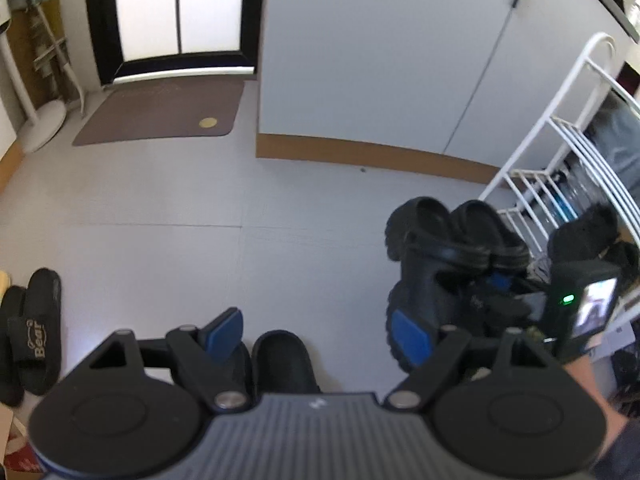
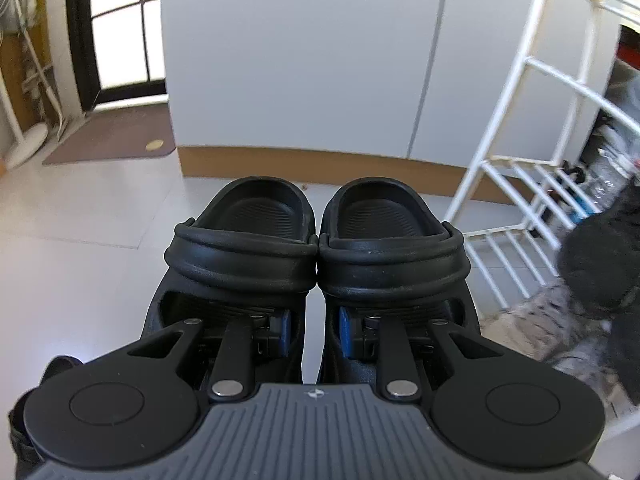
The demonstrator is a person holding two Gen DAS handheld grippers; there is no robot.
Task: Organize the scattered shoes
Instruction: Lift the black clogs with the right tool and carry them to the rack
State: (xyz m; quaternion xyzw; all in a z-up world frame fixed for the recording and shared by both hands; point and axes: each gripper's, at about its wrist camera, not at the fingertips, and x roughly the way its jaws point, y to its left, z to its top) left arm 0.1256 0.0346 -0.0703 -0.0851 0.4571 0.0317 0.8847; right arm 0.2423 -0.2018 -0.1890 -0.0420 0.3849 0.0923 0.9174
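Clogs (image 2: 316, 256), 2 black ones, sit side by side off the floor, pinched together by the right gripper (image 2: 314, 330): its blue pads go inside the shoes, 1 pad per clog, squeezing the 2 inner walls between them. Heels point away from the claw, toes toward it. White shoe rack (image 2: 532, 184) stands ahead and to the right of that claw, well apart from the pair.

Left gripper (image 1: 316, 330) is spread wide, nothing between the pads; a black slide (image 1: 280, 356) lies on the floor just under it. 2 more black slippers (image 1: 34, 332) lie far off to its left.

Risks, as I judge them:
- Grip is on thin inner walls only, so 1 clog could slip out and drop if the claw tilts or swings fast.
- Soles hang low; they could catch a rack bar on the way in.
- Left claw hangs near the pair; bumping it could knock it loose.
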